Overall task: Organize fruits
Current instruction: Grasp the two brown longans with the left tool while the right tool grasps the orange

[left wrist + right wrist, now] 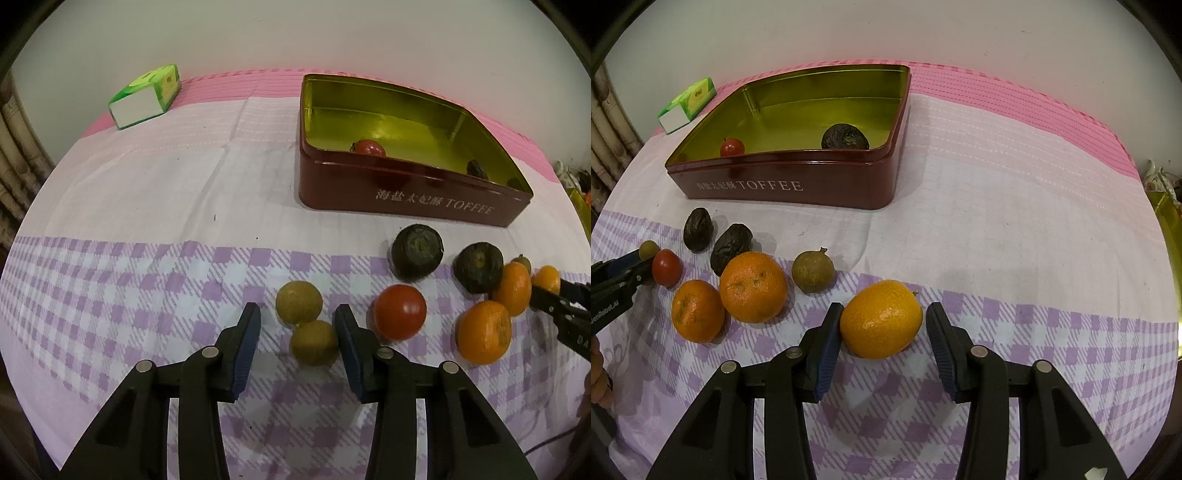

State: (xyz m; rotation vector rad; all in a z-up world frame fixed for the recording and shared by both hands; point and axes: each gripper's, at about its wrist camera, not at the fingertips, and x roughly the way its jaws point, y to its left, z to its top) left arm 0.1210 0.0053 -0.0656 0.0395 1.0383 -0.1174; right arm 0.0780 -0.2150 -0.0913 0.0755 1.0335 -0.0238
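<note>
The right gripper (882, 332) is set around a smooth orange kumquat (881, 319) on the checked-cloth counter (1034, 258), jaws seemingly not yet pressing; the left gripper (297, 338), jaws narrow and empty, brackets a brownish-green round fruit (314, 341) for the maroon toffee tin (783, 188).

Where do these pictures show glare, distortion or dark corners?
Left wrist view: strong fisheye bend, black corners, the tin with a bright glare patch on its gold floor. Right wrist view: the same bend and dark corners, a small highlight on the orange, soft shadows under the fruit.
</note>
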